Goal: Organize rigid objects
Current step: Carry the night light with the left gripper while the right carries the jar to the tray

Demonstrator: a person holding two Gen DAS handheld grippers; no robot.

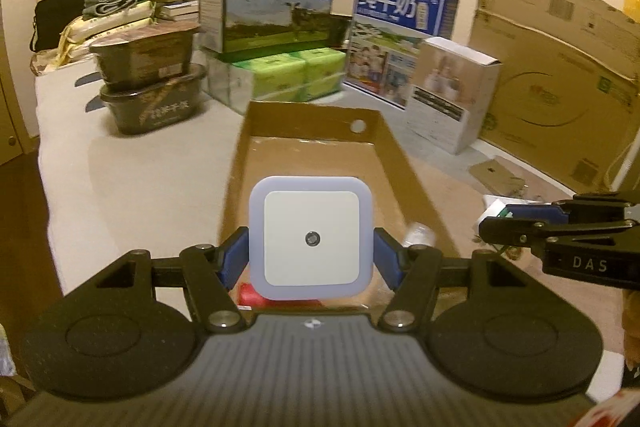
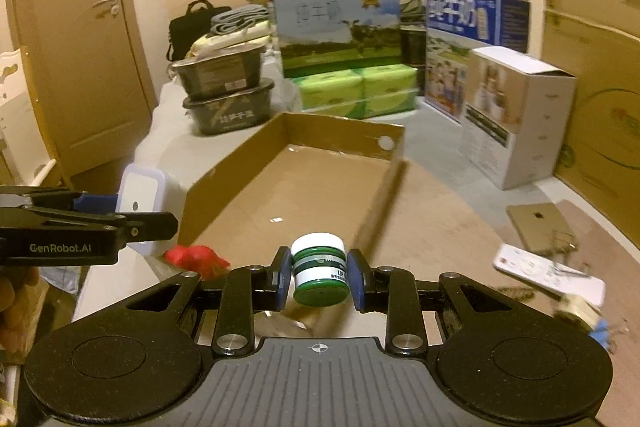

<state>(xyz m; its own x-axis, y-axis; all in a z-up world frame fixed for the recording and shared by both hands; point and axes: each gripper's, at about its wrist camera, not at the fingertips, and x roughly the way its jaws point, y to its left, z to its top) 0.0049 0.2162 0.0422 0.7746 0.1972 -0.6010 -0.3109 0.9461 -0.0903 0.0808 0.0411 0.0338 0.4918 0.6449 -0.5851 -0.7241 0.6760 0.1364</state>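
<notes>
A square white night light (image 1: 311, 238) with a pale blue rim and a small round sensor is clamped in my left gripper (image 1: 311, 259), held above the near end of the open cardboard tray (image 1: 260, 131). My right gripper (image 2: 319, 277) is shut on a small green and white jar (image 2: 319, 273), also over the near end of the cardboard tray (image 2: 224, 179). The tray's floor looks bare. In the right wrist view the left gripper (image 2: 132, 215) shows at the left edge with the night light (image 2: 140, 193). The right gripper's fingers (image 1: 532, 223) enter the left wrist view at right.
Stacked dark bowls (image 2: 228, 95), green tissue packs (image 2: 356, 91), milk cartons (image 2: 472, 39), a white box (image 2: 516, 115) and a big cardboard panel (image 2: 592, 75) stand behind and right of the tray. A red toy (image 2: 196, 257), a white remote (image 2: 548, 273) and a flat card piece (image 2: 540, 223) lie near it.
</notes>
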